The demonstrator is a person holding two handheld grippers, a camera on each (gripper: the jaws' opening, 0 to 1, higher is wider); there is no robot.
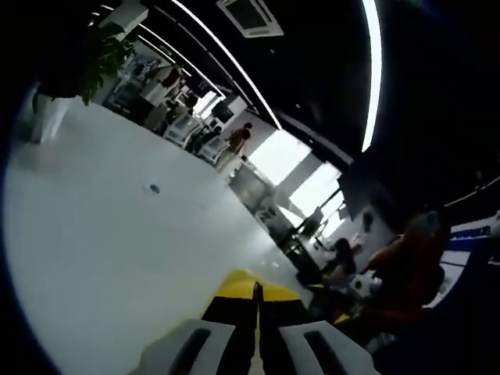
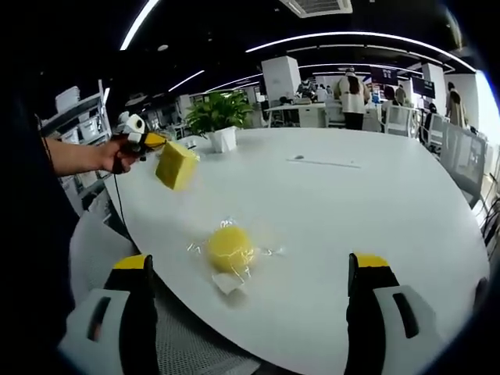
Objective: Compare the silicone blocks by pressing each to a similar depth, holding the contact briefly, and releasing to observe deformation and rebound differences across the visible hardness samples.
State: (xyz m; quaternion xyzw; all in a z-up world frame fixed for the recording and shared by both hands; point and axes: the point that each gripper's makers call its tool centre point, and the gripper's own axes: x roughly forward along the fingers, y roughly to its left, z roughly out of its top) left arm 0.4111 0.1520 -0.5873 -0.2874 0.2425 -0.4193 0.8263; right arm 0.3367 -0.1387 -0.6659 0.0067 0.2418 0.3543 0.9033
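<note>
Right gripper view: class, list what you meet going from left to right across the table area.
Left gripper → yellow block held in it → potted plant → round yellow block in clear wrap → table's bare right side.

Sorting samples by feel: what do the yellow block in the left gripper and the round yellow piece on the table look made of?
The yellow block, pinched by the left gripper, looks matte and foam-like or soft silicone; no gloss. The round yellow piece looks similar, lying on crinkled clear plastic wrap on the white table.

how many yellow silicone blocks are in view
2. A yellow square silicone block is held above the white table by the left hand-held gripper; a round yellow silicone block in clear wrap lies near the table's edge. Others may be hidden.
</note>
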